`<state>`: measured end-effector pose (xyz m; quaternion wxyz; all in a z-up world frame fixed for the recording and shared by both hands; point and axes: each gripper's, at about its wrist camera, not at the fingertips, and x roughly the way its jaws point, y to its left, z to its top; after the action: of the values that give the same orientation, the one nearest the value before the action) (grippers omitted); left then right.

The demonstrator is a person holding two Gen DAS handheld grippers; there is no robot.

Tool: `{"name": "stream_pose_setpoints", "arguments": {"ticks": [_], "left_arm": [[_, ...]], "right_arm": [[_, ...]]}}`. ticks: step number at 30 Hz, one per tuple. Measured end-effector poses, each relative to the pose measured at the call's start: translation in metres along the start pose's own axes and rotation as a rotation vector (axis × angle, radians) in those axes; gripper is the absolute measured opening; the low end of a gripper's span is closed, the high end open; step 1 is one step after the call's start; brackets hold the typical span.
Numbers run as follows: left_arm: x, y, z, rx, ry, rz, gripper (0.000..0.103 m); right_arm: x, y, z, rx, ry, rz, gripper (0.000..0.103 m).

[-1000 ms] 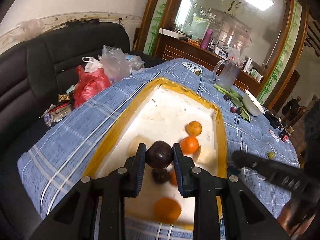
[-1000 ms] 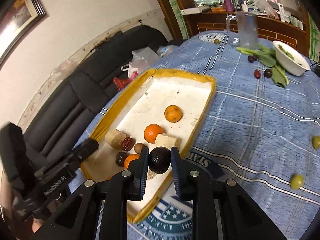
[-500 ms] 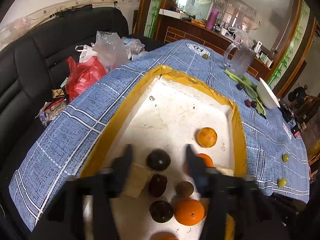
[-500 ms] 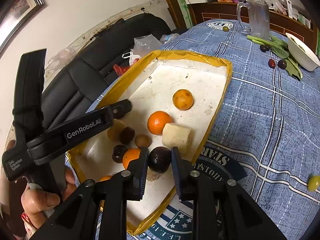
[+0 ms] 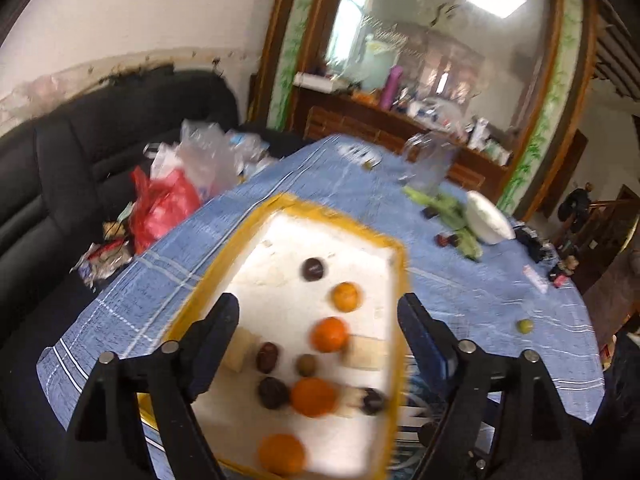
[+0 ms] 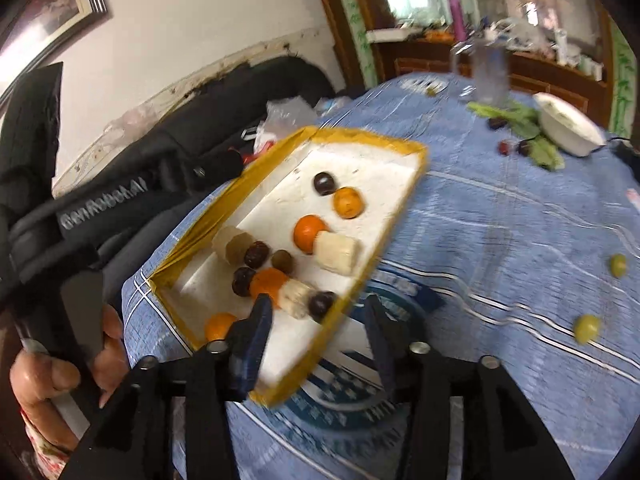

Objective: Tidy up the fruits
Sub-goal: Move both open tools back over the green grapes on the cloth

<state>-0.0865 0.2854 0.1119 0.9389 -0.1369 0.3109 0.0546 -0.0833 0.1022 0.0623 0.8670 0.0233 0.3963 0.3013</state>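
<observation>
We see our left gripper (image 5: 318, 322) with its jaws spread wide and nothing between them, held above the yellow-rimmed foam tray (image 5: 224, 256) that rests on the blue plaid tablecloth (image 5: 480, 292). Through the gap between the fingers the fruit lies on the tray floor: a dark round fruit (image 5: 313, 269) sits farthest off, well beyond the fingertips, with a small orange (image 5: 345, 297) just beside it and a brighter orange (image 5: 329, 334) nearer. Our right gripper (image 6: 318, 314) also has its jaws wide apart and empty, poised over the tray's near right rim (image 6: 360, 280). Another dark fruit (image 6: 321, 306) lies inside that rim, in line with the gap of the right jaws but below them and not touched by either finger, pressed against a pale peeled chunk (image 6: 296, 298). Beside these lie a third orange (image 6: 267, 283), a dark plum-like fruit (image 6: 242, 281) and a brownish one (image 6: 283, 261). Out on the cloth, well apart from the tray, two green fruits (image 6: 586, 329) remain, and further back a white bowl (image 6: 568, 128) sits among green leaves (image 6: 516, 118). Both views are motion-blurred.
</observation>
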Motion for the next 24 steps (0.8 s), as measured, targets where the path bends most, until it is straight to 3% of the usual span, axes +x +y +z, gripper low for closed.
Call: {"name": "stream_pose_setpoints", "arguments": {"ticks": [7,10,20,24], "left_arm": [[-0.047,-0.076,-0.016,0.111,-0.121,-0.027,0.098],[-0.058,-0.112,-0.026,0.158,-0.152,-0.047,0.099],[-0.057,-0.188,-0.058,0.29,-0.135,-0.054,0.099],[-0.044,-0.206,-0.063,0.303,-0.094,-0.053,0.099]], "right_arm": [[-0.062,-0.051,-0.024,0.101,-0.088,-0.08,0.059],[-0.086,-0.077,-0.038,0.151,-0.122,-0.122,0.063],[-0.13,-0.146,-0.045,0.243,-0.193,-0.19,0.064],[-0.135,-0.172,-0.034,0.254,-0.216,-0.263,0.072]]}}
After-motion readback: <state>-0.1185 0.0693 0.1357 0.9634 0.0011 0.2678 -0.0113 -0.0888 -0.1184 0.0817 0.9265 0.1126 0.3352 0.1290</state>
